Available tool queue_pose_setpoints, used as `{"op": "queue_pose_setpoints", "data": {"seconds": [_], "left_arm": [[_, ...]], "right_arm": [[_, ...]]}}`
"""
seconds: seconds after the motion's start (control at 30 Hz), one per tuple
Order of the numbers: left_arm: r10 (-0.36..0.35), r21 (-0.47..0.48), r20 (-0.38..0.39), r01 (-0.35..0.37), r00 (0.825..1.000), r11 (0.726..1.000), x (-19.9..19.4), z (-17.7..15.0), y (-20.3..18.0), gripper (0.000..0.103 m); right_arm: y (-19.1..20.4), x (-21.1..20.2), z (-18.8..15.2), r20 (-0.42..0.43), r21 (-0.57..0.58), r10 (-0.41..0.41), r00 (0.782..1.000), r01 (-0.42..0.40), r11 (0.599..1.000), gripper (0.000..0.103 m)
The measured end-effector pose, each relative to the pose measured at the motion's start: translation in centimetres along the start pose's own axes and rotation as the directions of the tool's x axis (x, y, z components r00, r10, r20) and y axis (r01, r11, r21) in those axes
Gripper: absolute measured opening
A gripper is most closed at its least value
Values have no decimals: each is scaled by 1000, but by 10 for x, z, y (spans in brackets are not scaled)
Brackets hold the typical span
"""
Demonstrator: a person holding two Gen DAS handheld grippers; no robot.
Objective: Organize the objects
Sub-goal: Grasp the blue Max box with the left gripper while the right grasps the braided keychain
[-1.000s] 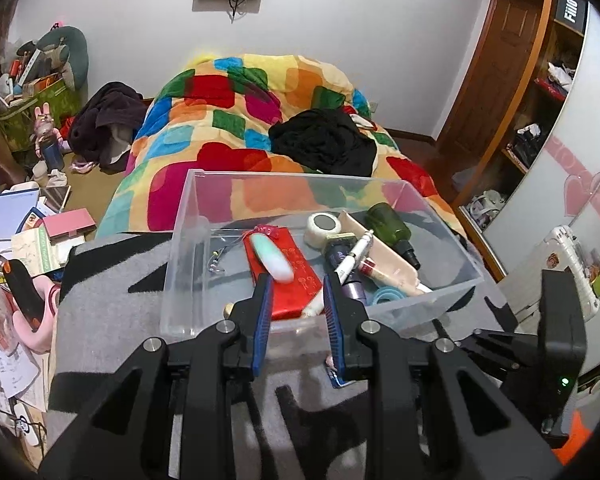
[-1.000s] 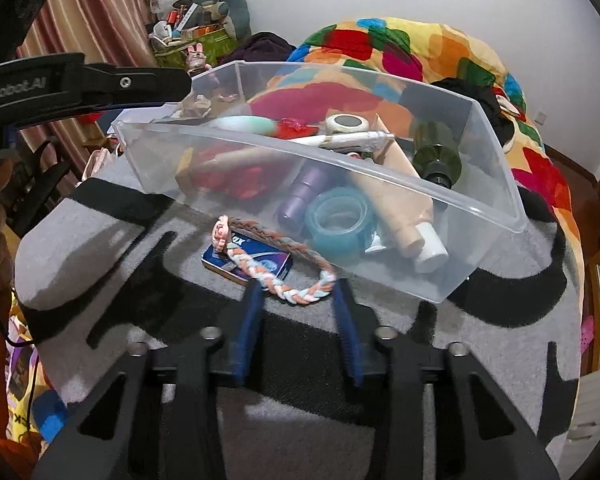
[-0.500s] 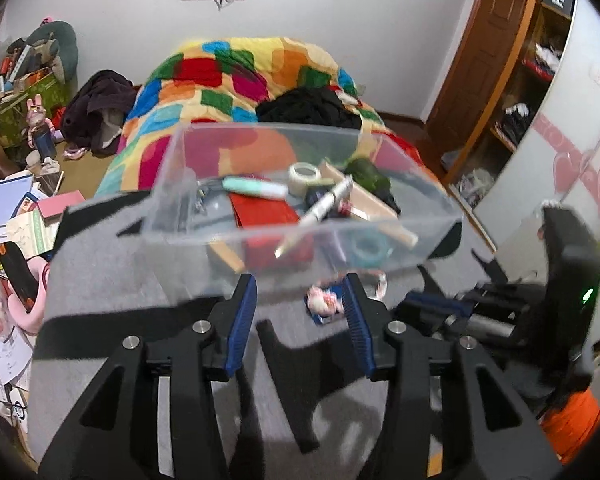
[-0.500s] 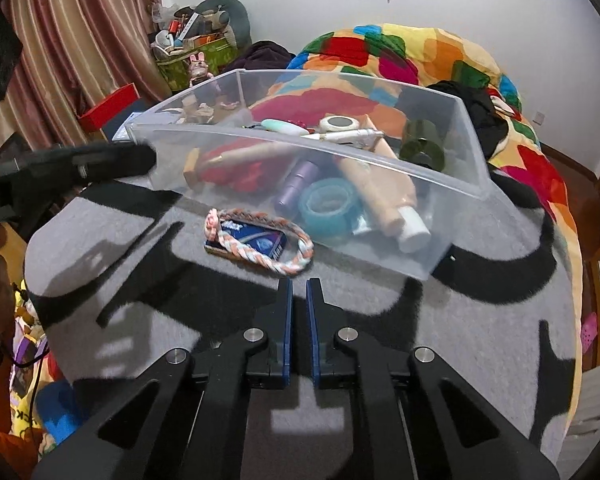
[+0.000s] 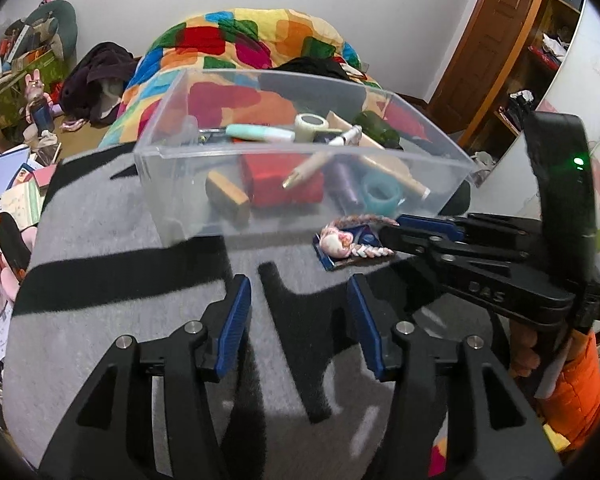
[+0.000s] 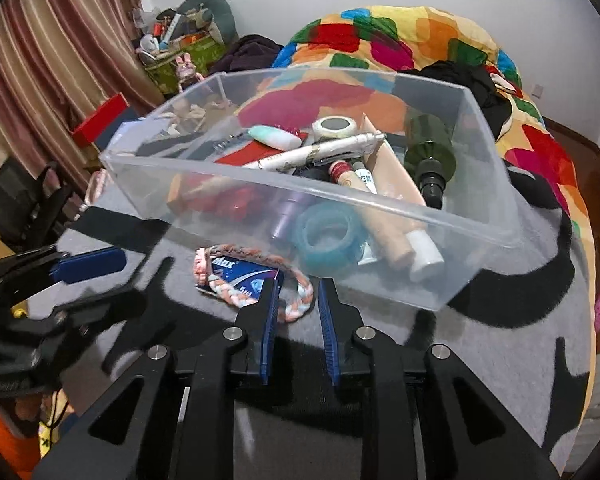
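A clear plastic bin (image 5: 172, 184) (image 6: 468, 276) stands on a grey and black blanket and holds a red box, tape rolls, tubes, a pen and a green bottle. In front of it a braided pink, white and blue band (image 6: 300, 300) (image 5: 364, 252) lies over a small blue box (image 6: 236, 274) (image 5: 330, 258). My right gripper (image 6: 298, 292) is open, its fingers straddling the near end of the band. It also shows in the left wrist view (image 5: 392, 228). My left gripper (image 5: 300, 288) is wide open and empty, a little in front of the bin.
A bed with a colourful quilt (image 5: 260, 36) lies behind the bin. Clutter and books (image 5: 8, 184) lie on the floor at left. A wooden door (image 5: 496, 36) and shelves are at right. Curtains (image 6: 40, 64) hang at the left in the right wrist view.
My left gripper pulled back from the bin and opened wide. My right gripper shut briefly, then opened and moved forward onto the near end of the braided band.
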State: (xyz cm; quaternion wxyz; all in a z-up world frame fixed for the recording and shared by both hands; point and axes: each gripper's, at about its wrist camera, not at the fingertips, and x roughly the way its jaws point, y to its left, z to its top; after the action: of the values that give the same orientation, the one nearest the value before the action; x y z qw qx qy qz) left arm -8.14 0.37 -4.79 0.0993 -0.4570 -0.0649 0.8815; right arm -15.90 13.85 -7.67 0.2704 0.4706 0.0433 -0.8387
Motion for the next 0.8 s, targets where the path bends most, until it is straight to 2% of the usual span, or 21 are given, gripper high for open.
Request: {"op": "queue_pose_setpoints", "data": {"seconds": [0.13, 0.27, 0.43, 0.63, 0.8], "left_arm": [[-9, 14, -23, 9, 1000, 1000, 7, -2, -6, 51], [-14, 37, -44, 15, 999, 999, 16, -1, -15, 53], [-1, 83, -76, 7, 997, 997, 26, 4, -28, 63], [20, 123, -112, -6, 993, 992, 43, 18, -42, 64], [39, 125, -128, -23, 991, 992, 56, 31, -50, 65]], "right_arm": [[2, -5, -5, 22, -22, -20, 1000, 20, 1000, 7], [-1, -14, -12, 47, -24, -36, 998, 37, 999, 7], [-16, -32, -26, 67, -10, -65, 996, 65, 998, 7], [-44, -49, -43, 68, 11, -119, 991, 118, 993, 7], [-57, -61, -45, 79, 33, -108, 991, 105, 994, 7]]}}
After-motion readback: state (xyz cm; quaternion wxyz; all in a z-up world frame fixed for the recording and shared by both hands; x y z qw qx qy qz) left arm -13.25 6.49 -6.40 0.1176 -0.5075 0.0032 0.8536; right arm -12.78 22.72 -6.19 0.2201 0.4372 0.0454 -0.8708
